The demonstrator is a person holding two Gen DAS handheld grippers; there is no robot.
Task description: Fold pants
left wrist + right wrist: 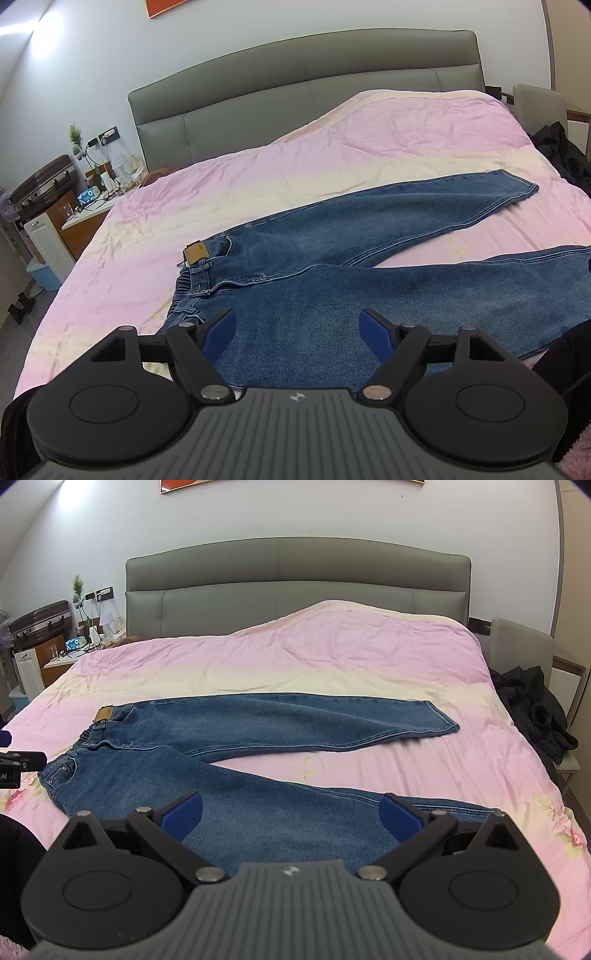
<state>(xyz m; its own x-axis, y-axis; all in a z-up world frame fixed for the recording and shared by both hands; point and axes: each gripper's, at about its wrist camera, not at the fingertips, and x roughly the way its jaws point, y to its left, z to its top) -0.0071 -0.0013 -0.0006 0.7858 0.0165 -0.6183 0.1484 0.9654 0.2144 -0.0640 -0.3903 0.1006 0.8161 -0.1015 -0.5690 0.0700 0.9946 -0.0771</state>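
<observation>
Blue jeans (258, 731) lie flat on the pink bedspread (332, 657), waistband to the left, both legs spread to the right in a V. They also show in the left wrist view (332, 258), with a tan waist patch (195, 253). My left gripper (297, 326) is open and empty, above the near hip of the jeans. My right gripper (291, 812) is open and empty, above the near leg. The left gripper's edge shows at the left of the right wrist view (18, 762).
A grey headboard (295, 576) stands at the far side of the bed. A cluttered nightstand (74, 650) and a suitcase (40, 622) stand at far left. Dark clothes (532, 709) lie on a chair at the right.
</observation>
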